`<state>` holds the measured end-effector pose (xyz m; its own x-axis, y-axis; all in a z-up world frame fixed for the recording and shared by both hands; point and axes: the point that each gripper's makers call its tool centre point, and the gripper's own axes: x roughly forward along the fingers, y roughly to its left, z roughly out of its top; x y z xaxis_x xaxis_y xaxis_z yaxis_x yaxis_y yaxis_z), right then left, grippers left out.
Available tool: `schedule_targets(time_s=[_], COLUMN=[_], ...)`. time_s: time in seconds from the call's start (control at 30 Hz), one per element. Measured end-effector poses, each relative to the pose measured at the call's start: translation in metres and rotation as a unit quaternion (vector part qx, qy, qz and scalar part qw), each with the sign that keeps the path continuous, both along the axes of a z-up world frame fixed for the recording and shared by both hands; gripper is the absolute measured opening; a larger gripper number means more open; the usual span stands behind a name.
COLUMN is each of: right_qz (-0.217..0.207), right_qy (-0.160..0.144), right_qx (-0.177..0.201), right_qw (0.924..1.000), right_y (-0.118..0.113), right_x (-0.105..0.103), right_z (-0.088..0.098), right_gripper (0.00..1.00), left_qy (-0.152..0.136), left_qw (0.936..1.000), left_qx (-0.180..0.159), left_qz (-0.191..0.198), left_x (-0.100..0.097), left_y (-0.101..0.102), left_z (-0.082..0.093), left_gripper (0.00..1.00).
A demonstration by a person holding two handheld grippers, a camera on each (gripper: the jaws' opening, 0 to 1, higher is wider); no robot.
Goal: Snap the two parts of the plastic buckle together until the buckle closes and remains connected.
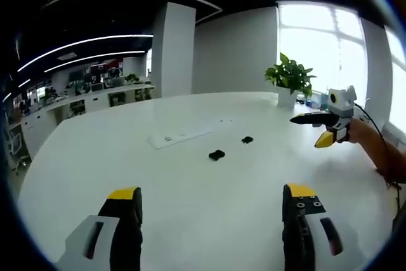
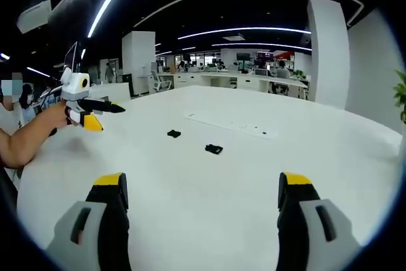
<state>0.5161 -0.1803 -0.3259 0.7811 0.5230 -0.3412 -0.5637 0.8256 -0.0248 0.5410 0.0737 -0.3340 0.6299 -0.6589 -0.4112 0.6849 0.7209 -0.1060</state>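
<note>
Hovering above the white surface, left gripper and right gripper both with fingers spread wide, grasping nothing. Lay well ahead of both sets of fingers, apart from each other: two small black buckle halves, near a white power strip. Judged likely trouble: small flat halves sliding or spinning under a shallow pinch; prongs misaligned with the socket, jamming instead of clicking.
</note>
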Motion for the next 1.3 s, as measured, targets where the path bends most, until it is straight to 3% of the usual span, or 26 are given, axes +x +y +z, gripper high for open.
schedule_targets(time_s=[1.3], right_qz=[-0.005], right_qy=[0.009], right_qx=[-0.007], right_qw=[0.9999], right_y=[-0.01], right_x=[0.029], right_z=[-0.009], right_gripper=[0.96], left_qy=[0.007], left_qw=[0.9999], left_qx=[0.006], left_qz=[-0.013], left_x=[0.029], left_y=[-0.016], left_z=[-0.011], left_gripper=[0.9])
